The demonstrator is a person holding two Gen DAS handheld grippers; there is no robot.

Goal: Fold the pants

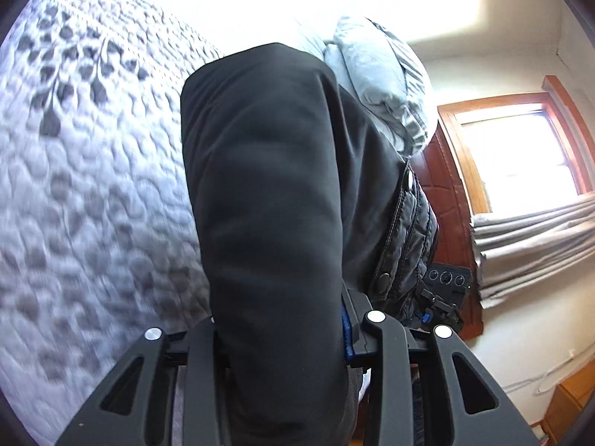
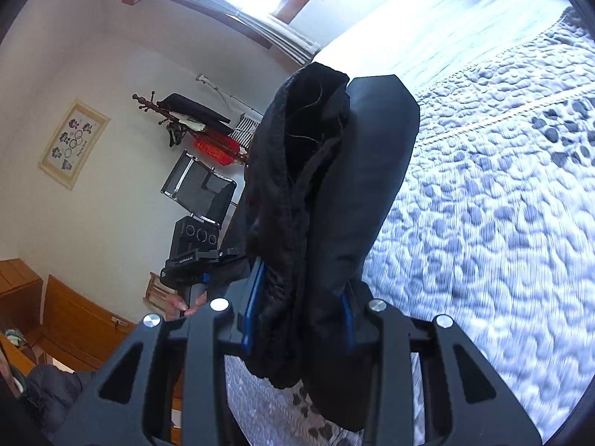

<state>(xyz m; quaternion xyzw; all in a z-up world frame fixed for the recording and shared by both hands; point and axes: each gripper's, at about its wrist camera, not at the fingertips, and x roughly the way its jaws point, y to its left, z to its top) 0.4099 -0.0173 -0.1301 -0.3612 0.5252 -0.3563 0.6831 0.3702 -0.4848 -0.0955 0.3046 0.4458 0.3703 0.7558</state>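
Observation:
Black pants (image 1: 267, 193) fill the middle of the left wrist view, lifted off the quilted bed (image 1: 85, 171). My left gripper (image 1: 286, 334) is shut on the pants cloth, which drapes over the fingers and hides the fingertips. In the right wrist view the pants (image 2: 334, 200) hang bunched, with a ribbed waistband or cuff turned toward the camera. My right gripper (image 2: 301, 316) is shut on this cloth between its blue pads. The other gripper (image 2: 193, 249) shows to the left, held by a hand.
The bed quilt (image 2: 494, 193) is white with grey leaf shapes. Pale blue pillows (image 1: 379, 70) lie at the bed head. A person in a dark quilted jacket (image 1: 405, 245) stands by the bed. There are windows with curtains (image 1: 535, 238), a coat rack (image 2: 193, 126) and wooden furniture (image 2: 74, 316).

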